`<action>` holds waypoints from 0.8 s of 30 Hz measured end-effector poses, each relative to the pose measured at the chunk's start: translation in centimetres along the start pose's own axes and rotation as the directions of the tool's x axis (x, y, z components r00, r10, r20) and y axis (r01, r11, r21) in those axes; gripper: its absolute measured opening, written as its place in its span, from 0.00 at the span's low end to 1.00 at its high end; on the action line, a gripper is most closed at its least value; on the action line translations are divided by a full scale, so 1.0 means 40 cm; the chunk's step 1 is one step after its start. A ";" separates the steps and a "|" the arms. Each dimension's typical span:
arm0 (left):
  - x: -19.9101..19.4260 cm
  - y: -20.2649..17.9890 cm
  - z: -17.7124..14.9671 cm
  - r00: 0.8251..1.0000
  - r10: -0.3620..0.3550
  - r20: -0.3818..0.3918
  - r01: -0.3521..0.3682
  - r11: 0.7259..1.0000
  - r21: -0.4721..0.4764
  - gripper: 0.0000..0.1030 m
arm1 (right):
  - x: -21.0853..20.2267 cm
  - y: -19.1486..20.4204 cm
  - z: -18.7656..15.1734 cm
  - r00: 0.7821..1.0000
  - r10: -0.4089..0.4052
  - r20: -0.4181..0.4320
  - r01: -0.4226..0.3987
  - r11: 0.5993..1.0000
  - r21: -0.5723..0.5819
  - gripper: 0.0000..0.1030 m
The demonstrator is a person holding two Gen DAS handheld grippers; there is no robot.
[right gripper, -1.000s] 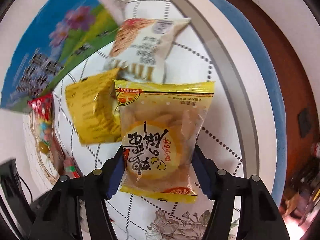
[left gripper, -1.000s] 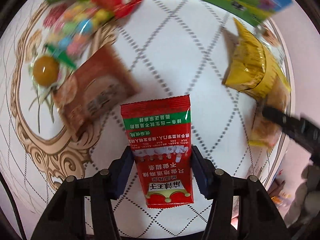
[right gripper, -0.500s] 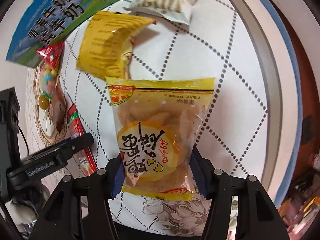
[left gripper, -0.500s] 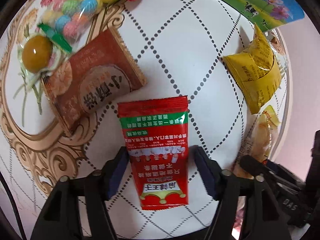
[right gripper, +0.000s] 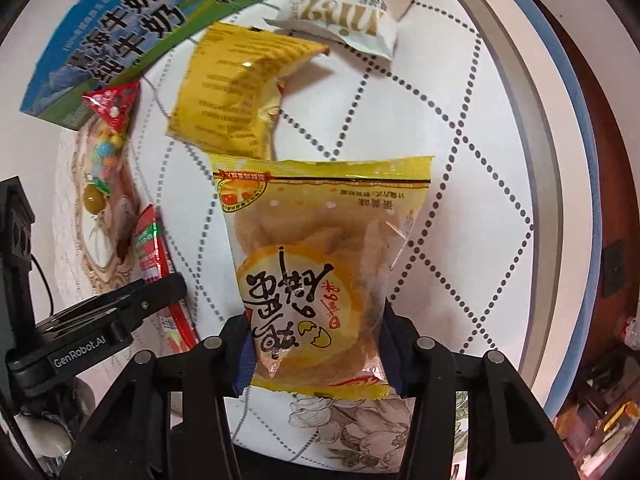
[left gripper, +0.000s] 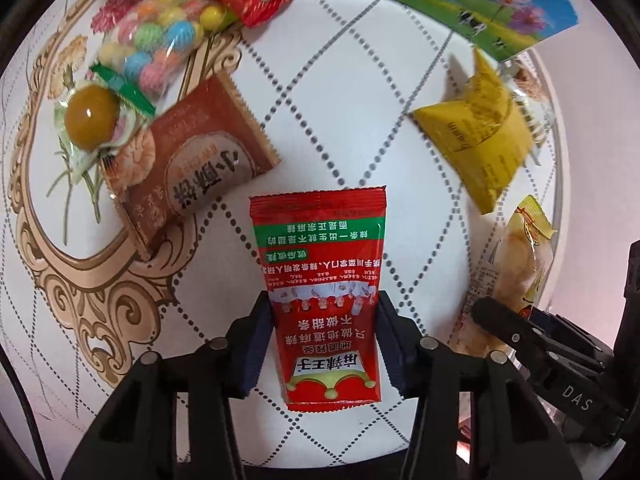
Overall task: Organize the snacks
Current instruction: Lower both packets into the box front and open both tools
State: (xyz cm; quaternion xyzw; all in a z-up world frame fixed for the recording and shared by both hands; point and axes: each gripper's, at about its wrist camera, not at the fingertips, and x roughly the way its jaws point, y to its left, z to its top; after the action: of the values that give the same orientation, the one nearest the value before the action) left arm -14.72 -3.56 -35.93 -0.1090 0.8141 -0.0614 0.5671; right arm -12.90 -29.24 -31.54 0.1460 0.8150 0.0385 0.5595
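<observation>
On the round patterned table (left gripper: 340,80), two packets are held at once: the red spicy-strip sachet (left gripper: 322,280) is pinched by the left gripper (left gripper: 324,340), the yellow egg-crisp bag (right gripper: 320,272) by the right gripper (right gripper: 316,348), jaws closed against each. Little is judged sorted: the brown biscuit pack (left gripper: 188,172) at ten o'clock, candy bag (left gripper: 160,44) at eleven and yellow pouch (left gripper: 480,140) at two are left loose.

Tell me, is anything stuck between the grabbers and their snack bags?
Nothing visible. The left gripper pinches the red packet directly, and the right gripper pinches the yellow egg-snack bag directly.
</observation>
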 end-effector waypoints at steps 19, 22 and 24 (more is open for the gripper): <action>-0.465 -0.144 0.207 0.960 -0.115 0.256 0.073 0.983 0.168 0.45 | -0.406 0.126 0.184 0.957 0.168 0.238 -0.134 0.979 -0.154 0.50; -0.503 -0.153 0.305 0.957 -0.092 0.275 0.046 0.984 0.170 0.45 | -0.451 0.160 0.267 0.948 0.154 0.280 -0.104 0.977 -0.186 0.50; -0.509 -0.148 0.380 0.959 -0.104 0.264 0.063 0.985 0.159 0.45 | -0.472 0.192 0.335 0.943 0.134 0.306 -0.072 0.976 -0.207 0.50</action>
State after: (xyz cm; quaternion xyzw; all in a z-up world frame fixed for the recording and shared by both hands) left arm 6.94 -3.92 -21.39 -0.1081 0.7165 -0.1307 0.6766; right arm 7.23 -28.56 -17.79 0.1379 0.6979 0.1227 0.6921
